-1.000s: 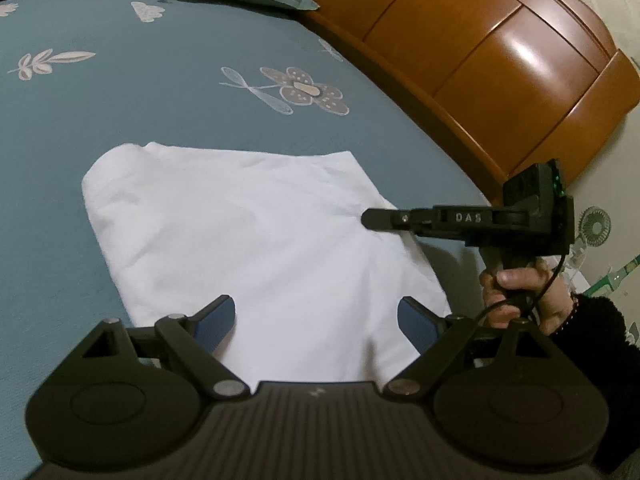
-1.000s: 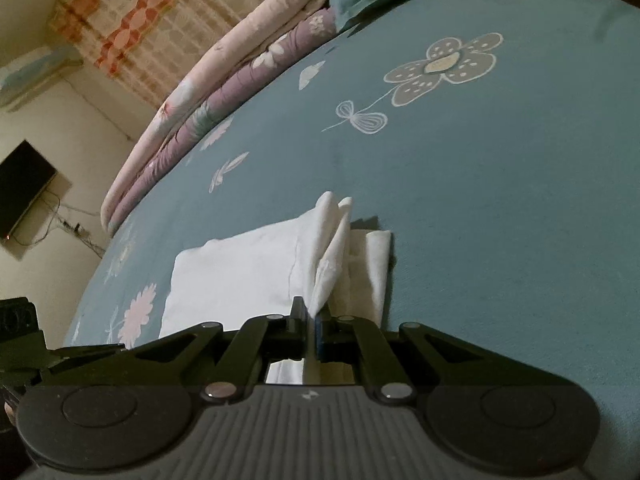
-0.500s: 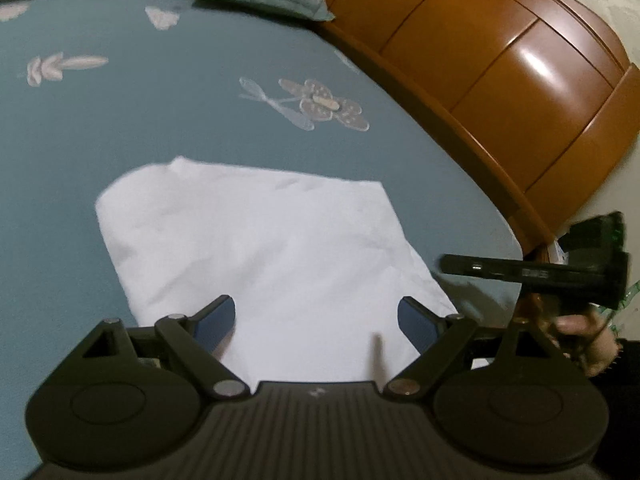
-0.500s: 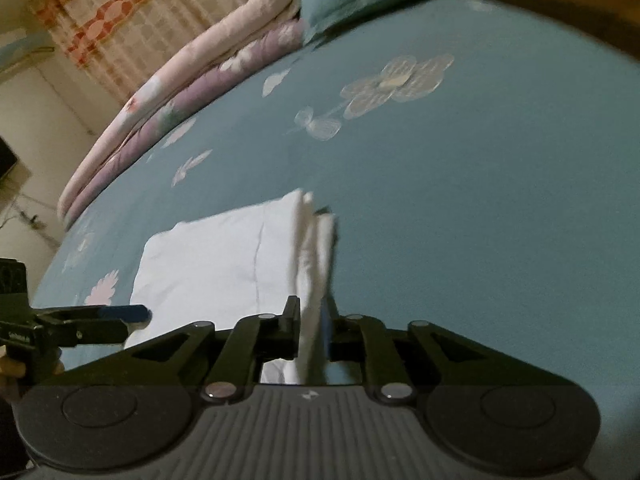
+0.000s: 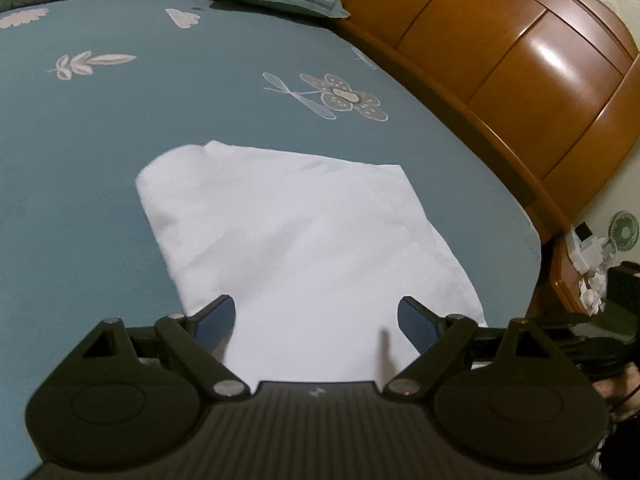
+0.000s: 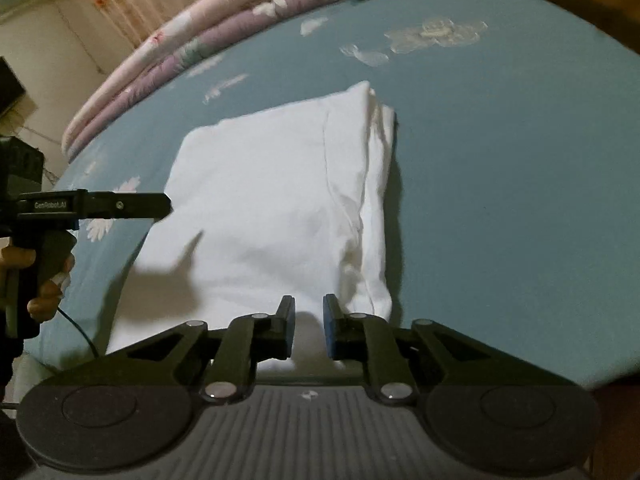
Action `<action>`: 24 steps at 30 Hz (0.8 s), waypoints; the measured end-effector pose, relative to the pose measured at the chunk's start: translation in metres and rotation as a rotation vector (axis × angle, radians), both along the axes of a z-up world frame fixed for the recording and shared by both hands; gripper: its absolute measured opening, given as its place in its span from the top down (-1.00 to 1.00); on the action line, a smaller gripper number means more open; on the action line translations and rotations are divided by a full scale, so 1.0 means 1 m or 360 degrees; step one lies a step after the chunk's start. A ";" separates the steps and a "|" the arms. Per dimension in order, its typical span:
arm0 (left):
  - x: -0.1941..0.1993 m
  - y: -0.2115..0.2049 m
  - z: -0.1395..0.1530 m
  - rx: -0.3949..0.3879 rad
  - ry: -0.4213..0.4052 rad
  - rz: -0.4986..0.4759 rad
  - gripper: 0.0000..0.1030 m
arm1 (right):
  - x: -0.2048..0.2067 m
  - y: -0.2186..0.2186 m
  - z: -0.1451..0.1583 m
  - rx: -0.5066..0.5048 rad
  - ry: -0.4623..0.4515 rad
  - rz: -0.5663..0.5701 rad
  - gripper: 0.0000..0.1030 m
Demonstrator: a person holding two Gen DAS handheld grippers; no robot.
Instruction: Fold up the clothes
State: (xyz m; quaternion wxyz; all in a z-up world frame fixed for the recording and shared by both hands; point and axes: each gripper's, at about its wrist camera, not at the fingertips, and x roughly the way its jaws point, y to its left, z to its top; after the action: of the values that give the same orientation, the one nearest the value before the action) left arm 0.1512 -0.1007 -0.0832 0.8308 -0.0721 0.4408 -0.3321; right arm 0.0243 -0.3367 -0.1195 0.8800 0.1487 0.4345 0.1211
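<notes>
Where a second before the right gripper (image 6: 309,332) had pinched a raised ridge of the white garment (image 5: 304,248), its fingers now stood a little apart with nothing between them, and the cloth had dropped flat — a squarish folded packet on the teal bedsheet (image 5: 120,128). The left gripper (image 5: 316,320) hung wide open over the packet's near edge, gripping nothing. That release suggested a fold had just been laid down; whether another fold was wanted, the packet alone could not settle. In the right wrist view its right side showed stacked layers (image 6: 376,200) slightly staggered, a seam running near them, while the left and far edges lay fairly straight. Open sheet spread far and left of the packet, giving plenty of room to slide or turn it — but to the right in the left wrist view the wooden headboard (image 5: 520,80) closed in, and the near edge sat close to the mattress border.
</notes>
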 end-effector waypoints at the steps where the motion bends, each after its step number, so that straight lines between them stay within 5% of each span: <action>1: 0.000 0.002 0.002 0.0007 -0.0009 0.0004 -0.72 | -0.002 0.002 0.005 -0.0025 -0.0007 -0.0010 0.55; 6: 0.018 0.001 0.008 -0.0006 -0.0043 0.0054 -0.72 | 0.019 0.025 0.025 -0.0095 -0.0204 0.0035 0.30; 10: 0.037 -0.002 -0.003 0.0022 -0.0073 0.0101 -0.72 | 0.046 0.035 0.001 -0.0153 -0.0085 0.0011 0.29; 14: 0.064 -0.001 -0.014 0.0083 -0.0090 0.0170 -0.72 | 0.038 0.025 -0.008 -0.0037 -0.0127 -0.0044 0.27; 18: 0.073 -0.004 0.004 0.0047 -0.0114 0.0226 -0.72 | 0.033 0.024 -0.008 -0.0019 -0.0133 -0.0082 0.27; 21: 0.072 -0.013 0.012 -0.0054 -0.0091 0.0130 -0.72 | 0.032 0.031 -0.007 -0.0073 -0.0145 -0.0069 0.11; 24: 0.079 -0.037 0.001 -0.0003 -0.0070 0.0030 -0.72 | 0.032 0.034 -0.007 -0.0069 -0.0153 -0.0070 0.01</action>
State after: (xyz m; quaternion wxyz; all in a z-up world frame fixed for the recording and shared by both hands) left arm 0.2299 -0.1377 -0.0818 0.8432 -0.0697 0.4215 -0.3263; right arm 0.0558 -0.3031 -0.1267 0.9054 0.1333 0.3908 0.0993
